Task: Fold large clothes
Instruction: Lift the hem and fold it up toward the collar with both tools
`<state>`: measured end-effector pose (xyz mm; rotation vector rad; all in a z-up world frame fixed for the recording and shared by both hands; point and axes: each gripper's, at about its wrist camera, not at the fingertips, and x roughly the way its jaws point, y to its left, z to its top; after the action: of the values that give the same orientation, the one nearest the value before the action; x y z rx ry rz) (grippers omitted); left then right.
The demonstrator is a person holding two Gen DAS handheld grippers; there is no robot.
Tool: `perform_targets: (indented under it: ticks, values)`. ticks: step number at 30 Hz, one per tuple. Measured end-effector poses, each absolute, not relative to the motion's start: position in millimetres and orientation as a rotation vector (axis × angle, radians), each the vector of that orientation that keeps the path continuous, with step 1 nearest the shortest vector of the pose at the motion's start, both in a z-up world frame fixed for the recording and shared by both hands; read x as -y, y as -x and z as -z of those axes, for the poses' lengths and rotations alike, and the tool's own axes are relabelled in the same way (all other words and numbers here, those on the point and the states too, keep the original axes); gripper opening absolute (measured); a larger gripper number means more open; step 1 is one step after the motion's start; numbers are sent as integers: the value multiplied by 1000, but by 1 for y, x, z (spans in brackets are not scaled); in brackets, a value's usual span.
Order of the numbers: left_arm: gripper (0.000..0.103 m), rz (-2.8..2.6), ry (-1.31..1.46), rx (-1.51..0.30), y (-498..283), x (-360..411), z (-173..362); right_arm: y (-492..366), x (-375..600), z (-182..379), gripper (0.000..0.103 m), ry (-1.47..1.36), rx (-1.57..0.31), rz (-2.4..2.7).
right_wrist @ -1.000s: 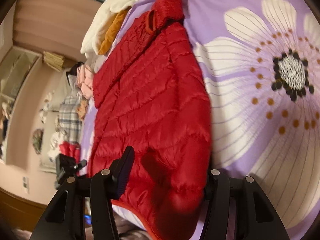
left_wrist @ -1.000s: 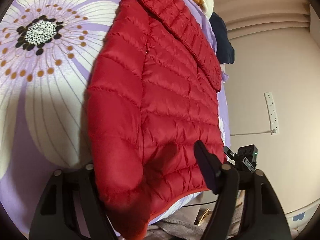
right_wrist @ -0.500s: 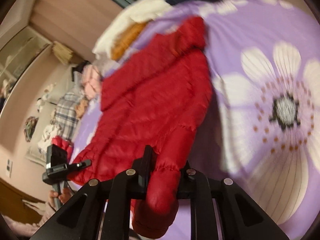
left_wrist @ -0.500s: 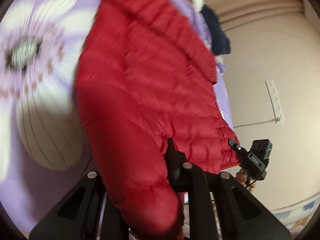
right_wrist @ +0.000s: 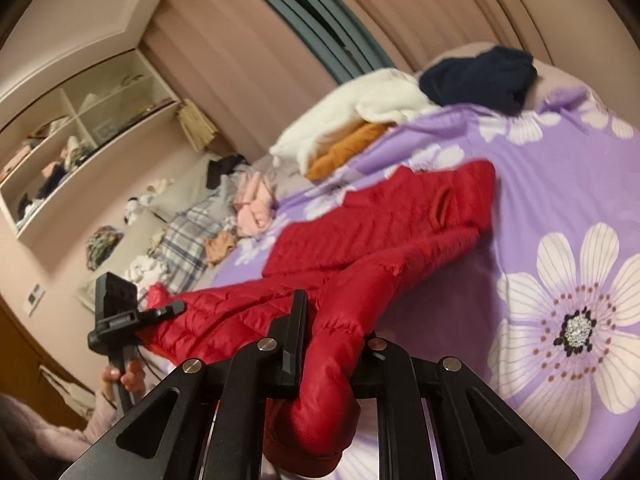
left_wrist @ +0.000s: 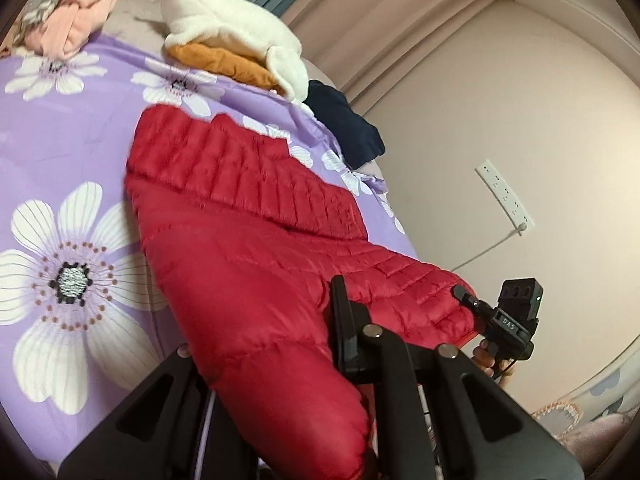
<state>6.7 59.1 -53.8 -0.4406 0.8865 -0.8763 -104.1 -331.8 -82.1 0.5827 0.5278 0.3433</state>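
A red quilted puffer jacket lies on a purple bedspread with big white flowers; it also shows in the right wrist view. My left gripper is shut on one corner of the jacket's bottom end and holds it lifted off the bed. My right gripper is shut on the other bottom corner, also lifted. Each gripper shows in the other's view, the right one at the jacket's far corner and the left one likewise. The collar end rests on the bed.
A white and orange pile of clothes and a dark blue garment lie at the bed's far end. Pink clothes and a plaid item lie to one side. A wall with a power strip borders the bed.
Both grippers went from open around the jacket's bottom edge to shut on it, then lifted and pulled back, raising that end off the bed.
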Motion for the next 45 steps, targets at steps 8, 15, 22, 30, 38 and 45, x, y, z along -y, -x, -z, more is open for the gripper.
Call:
perform_targets:
  ticks: [8,15,22,30,38,45]
  values:
    - [13,899,417,-877,23,-73,18,134,326,50,15,-511,-452,-387]
    - [14,879,460,-883,-4,-70,10,100,341,46,15,-564,-451,-370]
    - [14,810,478,-938,-72,-49,22,34,367,57,15,-666,-498,-314]
    - [14,721,479,-1031,-161,-21,51,-44,385,78,15,-703,-576,-236]
    - [16,641,500,-1142,-229,2,101,-101,402,120,15,-760,-687,-155]
    - [17,590,593,-1188,-270,13,135,-130,419,157,15,-847,-769,-90]
